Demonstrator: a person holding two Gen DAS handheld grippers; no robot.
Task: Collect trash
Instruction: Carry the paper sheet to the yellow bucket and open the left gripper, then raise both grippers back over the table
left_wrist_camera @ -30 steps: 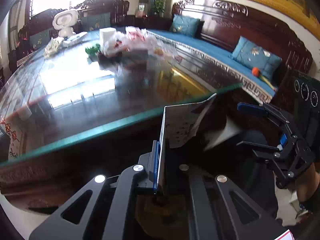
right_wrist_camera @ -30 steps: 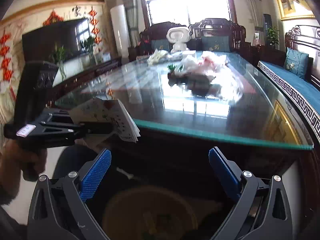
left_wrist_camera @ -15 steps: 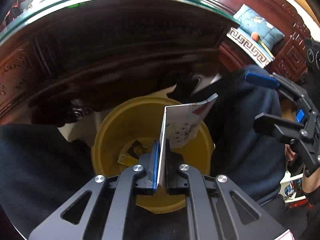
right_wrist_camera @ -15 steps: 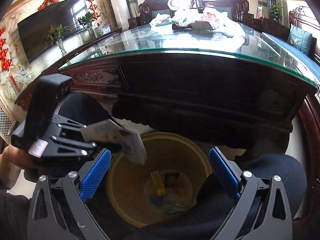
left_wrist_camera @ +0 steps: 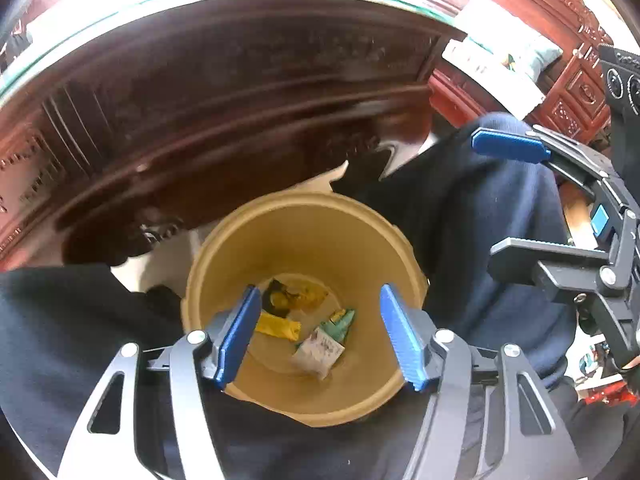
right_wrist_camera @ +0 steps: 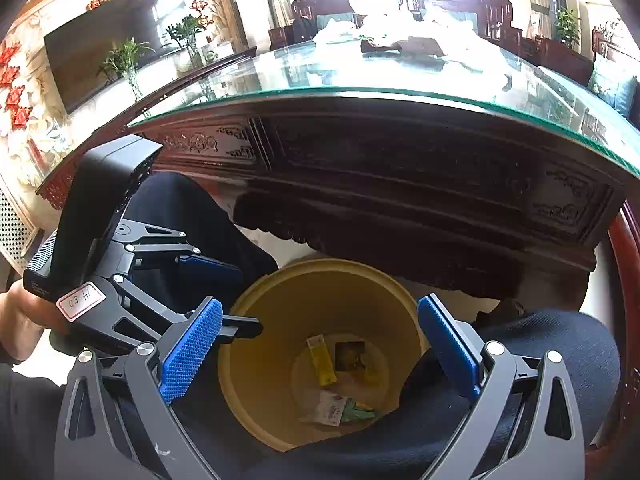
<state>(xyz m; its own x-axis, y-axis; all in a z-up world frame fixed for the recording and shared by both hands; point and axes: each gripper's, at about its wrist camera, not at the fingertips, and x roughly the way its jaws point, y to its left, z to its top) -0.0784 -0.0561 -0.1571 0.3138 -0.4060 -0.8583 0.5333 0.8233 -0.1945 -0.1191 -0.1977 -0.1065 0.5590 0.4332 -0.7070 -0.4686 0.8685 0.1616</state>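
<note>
Down over the yellow bin (left_wrist_camera: 304,232) — left hand-held gripper (left_wrist_camera: 316,332) opening, empty; right hand-held gripper (right_wrist_camera: 320,352) spread wide, empty.

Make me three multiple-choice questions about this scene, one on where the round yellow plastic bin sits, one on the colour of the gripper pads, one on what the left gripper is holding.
1. Where is the round yellow plastic bin?
A. On the glass tabletop
B. On the floor below the table edge, between the person's legs
C. On the blue sofa

2. What colour are the pads on the gripper fingers?
A. Blue
B. Red
C. Green

3. What is between the fingers of the left gripper?
A. A folded paper
B. A yellow wrapper
C. Nothing; its jaws are opening, empty

Answers:
1 B: both wrist views look down into the bin under the carved dark wood table, dark trousers on either side.
2 A: blue ribbed pads show on both grippers.
3 C: only the bin's bottom shows between the fingers, with the white printed paper lying among wrappers.
</note>
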